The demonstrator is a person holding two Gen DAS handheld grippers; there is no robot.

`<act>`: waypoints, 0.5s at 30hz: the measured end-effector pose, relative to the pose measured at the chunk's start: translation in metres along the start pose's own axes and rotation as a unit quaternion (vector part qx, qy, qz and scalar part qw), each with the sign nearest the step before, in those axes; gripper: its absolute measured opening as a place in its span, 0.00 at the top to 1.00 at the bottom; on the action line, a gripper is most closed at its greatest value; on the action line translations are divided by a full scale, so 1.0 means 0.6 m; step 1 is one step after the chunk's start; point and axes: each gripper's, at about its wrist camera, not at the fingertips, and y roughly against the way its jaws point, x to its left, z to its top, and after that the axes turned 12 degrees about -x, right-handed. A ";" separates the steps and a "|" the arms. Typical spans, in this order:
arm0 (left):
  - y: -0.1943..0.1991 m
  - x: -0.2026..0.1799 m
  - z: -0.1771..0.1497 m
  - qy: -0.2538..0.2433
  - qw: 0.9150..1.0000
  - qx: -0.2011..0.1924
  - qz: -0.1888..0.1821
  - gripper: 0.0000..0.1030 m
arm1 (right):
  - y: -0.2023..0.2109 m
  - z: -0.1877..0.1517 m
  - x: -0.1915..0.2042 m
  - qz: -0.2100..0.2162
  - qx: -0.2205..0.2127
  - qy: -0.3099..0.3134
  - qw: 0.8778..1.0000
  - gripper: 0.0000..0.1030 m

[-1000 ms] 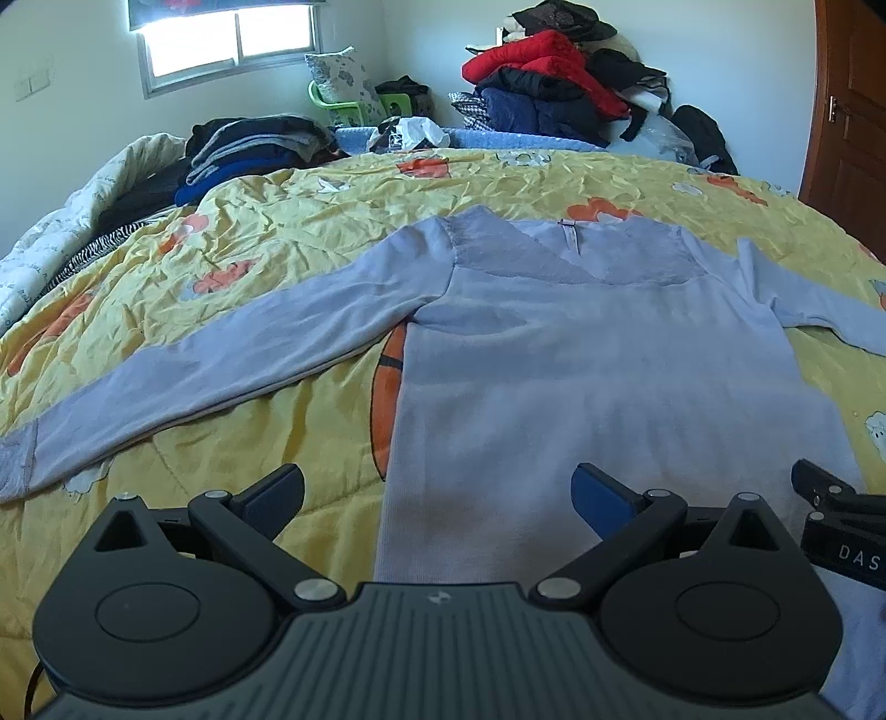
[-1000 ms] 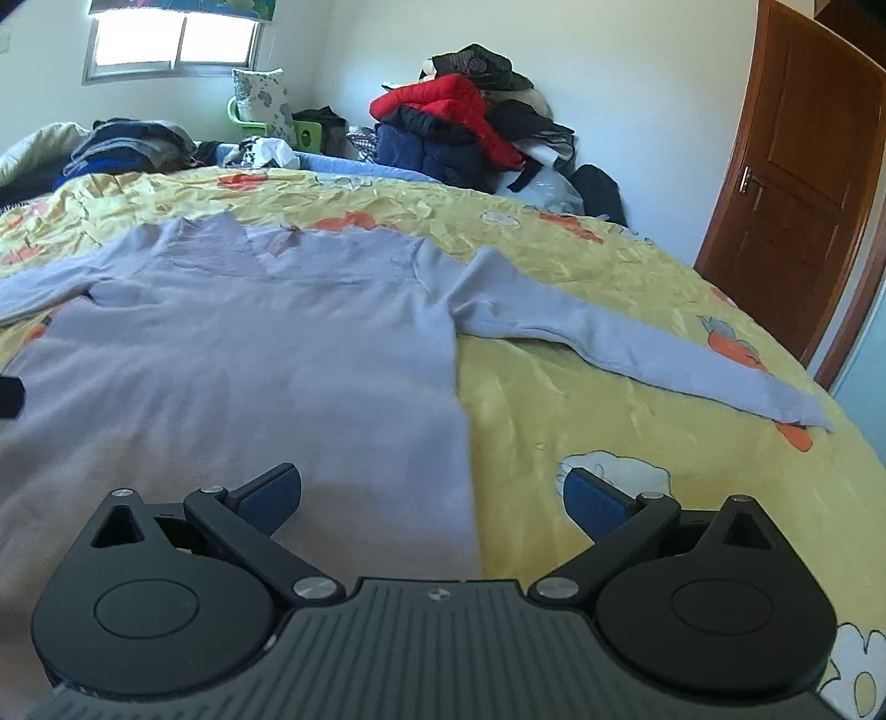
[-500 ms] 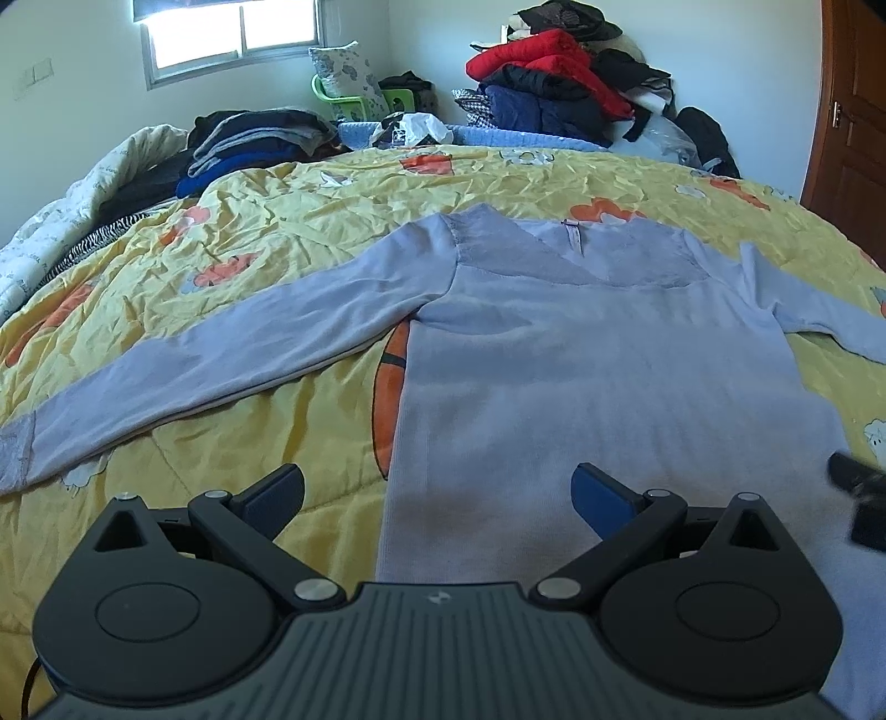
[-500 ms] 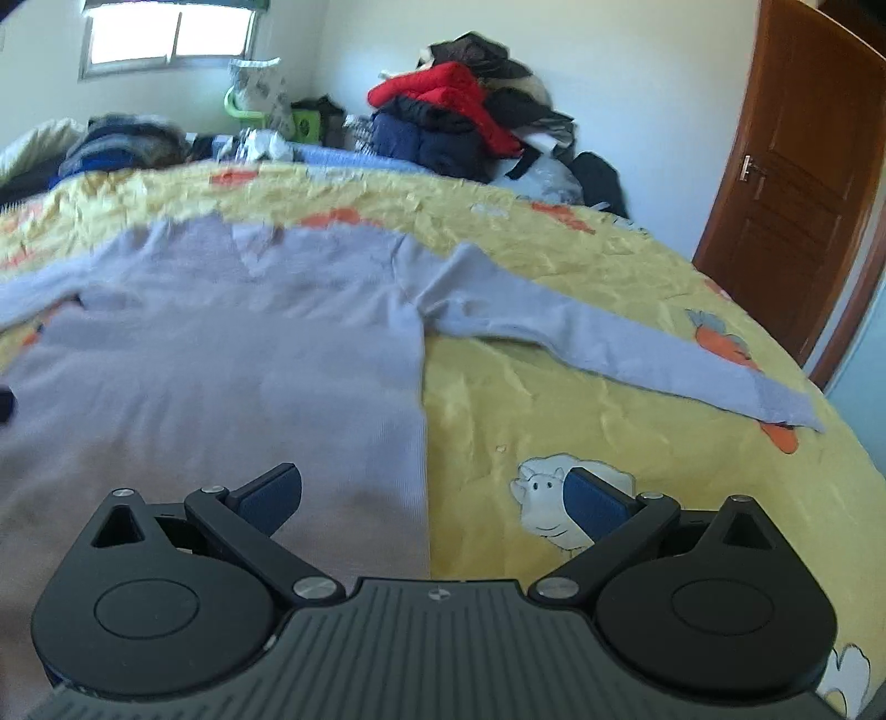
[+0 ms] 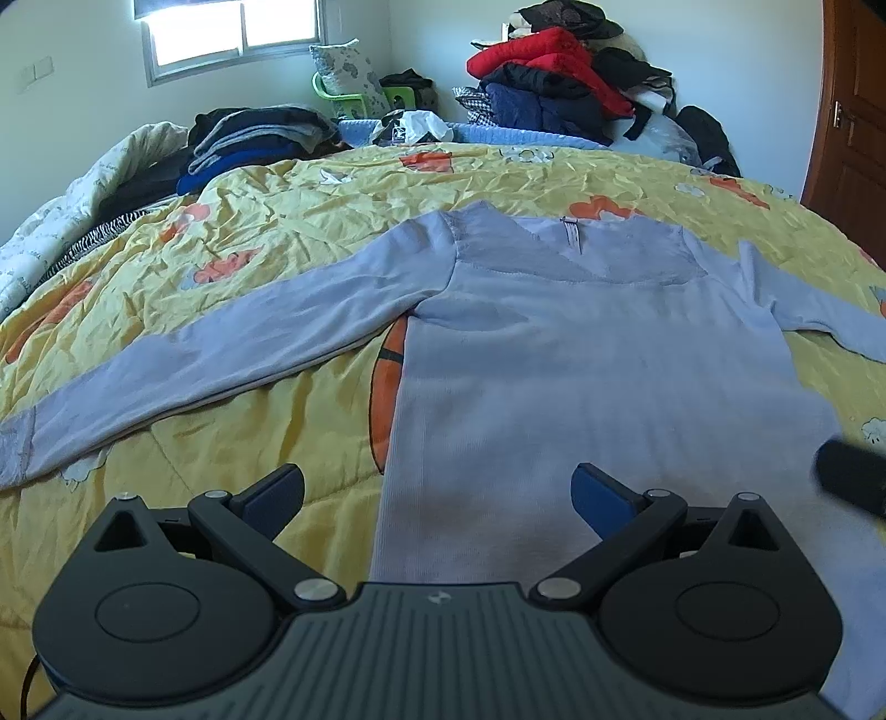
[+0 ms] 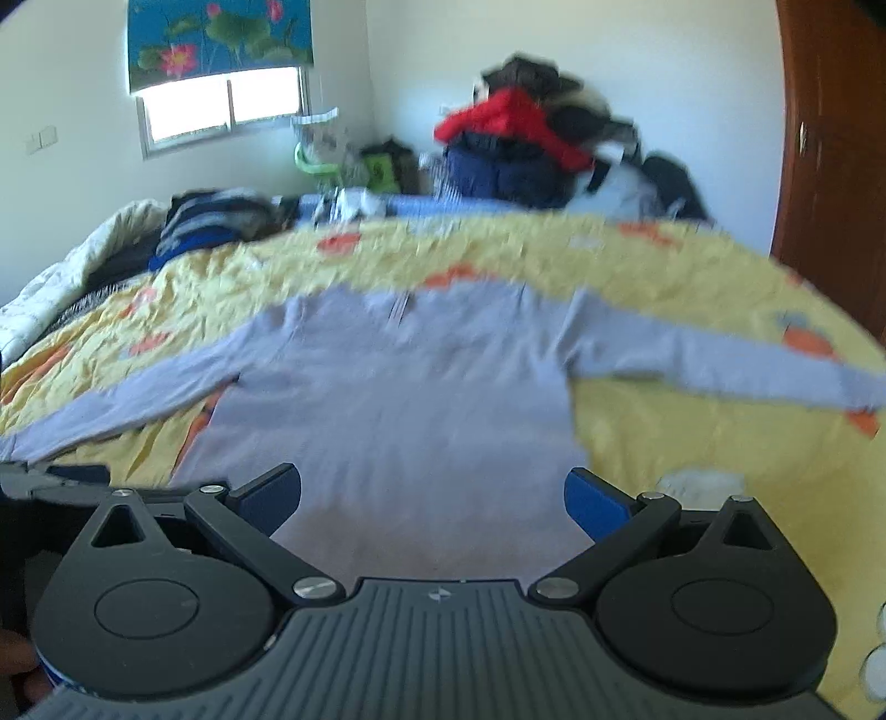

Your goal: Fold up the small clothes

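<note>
Both grippers — left (image 5: 437, 493), right (image 6: 432, 493) — jaws spread wide, released, above the sweater (image 5: 581, 387).

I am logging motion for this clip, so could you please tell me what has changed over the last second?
The right gripper swung left and back: its blurred view, earlier toward the right sleeve and door, now centres on the lilac top. It also slid toward the right edge of the left wrist view. Nothing was taken hold of or let go. The left gripper barely shifted; both stay open, and the top lies flat on the yellow bedspread.

Sunlit window (image 5: 235, 33), seemingly wooden door (image 5: 853, 111)
</note>
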 end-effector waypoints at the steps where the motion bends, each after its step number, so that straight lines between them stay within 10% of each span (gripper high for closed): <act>1: 0.001 0.000 0.000 -0.002 1.000 -0.001 0.002 0.00 | -0.003 -0.003 0.001 0.004 0.008 -0.002 1.000 0.01; 15: -0.001 0.000 0.000 -0.006 1.000 0.001 -0.001 0.00 | -0.012 -0.018 0.007 0.003 0.023 0.011 1.000 0.01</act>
